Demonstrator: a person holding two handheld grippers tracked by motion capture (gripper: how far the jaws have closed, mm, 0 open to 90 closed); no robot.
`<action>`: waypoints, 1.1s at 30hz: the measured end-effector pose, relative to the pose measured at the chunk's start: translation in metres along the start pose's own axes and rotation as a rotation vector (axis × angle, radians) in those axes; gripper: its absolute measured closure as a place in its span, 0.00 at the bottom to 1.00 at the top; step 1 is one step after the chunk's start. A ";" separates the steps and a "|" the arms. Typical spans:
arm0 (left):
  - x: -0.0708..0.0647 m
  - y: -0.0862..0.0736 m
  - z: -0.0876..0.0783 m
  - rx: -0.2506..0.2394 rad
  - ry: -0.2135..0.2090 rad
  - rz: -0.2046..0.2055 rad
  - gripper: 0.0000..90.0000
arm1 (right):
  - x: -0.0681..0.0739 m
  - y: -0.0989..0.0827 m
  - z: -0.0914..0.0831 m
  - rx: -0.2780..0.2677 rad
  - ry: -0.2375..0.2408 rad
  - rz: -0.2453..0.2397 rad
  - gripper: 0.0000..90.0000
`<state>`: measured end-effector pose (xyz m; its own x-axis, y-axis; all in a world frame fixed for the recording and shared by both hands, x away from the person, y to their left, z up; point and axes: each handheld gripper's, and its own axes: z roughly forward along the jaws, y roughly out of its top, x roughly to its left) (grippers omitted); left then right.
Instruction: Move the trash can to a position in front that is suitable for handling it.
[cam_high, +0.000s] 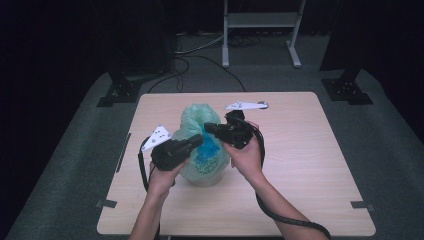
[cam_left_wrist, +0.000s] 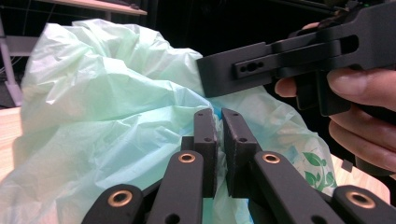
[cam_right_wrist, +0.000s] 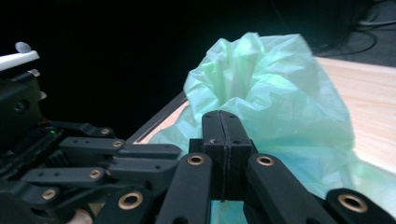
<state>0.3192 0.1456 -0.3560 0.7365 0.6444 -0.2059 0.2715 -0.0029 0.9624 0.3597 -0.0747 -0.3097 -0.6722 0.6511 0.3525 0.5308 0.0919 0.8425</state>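
Note:
A pale green plastic bag (cam_high: 199, 117) with something blue (cam_high: 207, 152) inside stands at the middle of the wooden table (cam_high: 300, 150). My left gripper (cam_high: 199, 141) reaches in from the left and is shut on a fold of the bag's film (cam_left_wrist: 116, 107), with only a thin slit between its jaws (cam_left_wrist: 218, 114). My right gripper (cam_high: 207, 127) comes in from the right, just above the left one. Its jaws are pressed together (cam_right_wrist: 224, 114) on the film near the bag's gathered top (cam_right_wrist: 261, 74). In the left gripper view, the right gripper (cam_left_wrist: 203, 77) lies level across the bag, with a hand behind it.
The bag leaves bare tabletop on every side. Beyond the table's far edge stand a white frame (cam_high: 260, 20) and two black stand bases (cam_high: 117, 92) (cam_high: 347, 90), with cables (cam_high: 200, 50) on the grey floor. A black cable (cam_high: 280, 212) trails from my right gripper.

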 end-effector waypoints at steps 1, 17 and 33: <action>0.000 0.000 0.000 0.001 -0.001 0.003 0.95 | -0.001 0.000 0.001 0.004 0.012 0.010 1.00; -0.005 -0.002 0.006 0.025 -0.013 0.021 0.94 | -0.014 0.000 0.004 0.007 0.112 0.120 1.00; -0.005 -0.001 0.007 0.026 -0.017 0.021 0.94 | -0.018 -0.002 0.010 0.018 0.172 0.169 0.88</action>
<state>0.3191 0.1371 -0.3575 0.7525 0.6308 -0.1893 0.2718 -0.0356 0.9617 0.3758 -0.0796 -0.3222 -0.6505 0.5205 0.5531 0.6511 0.0073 0.7589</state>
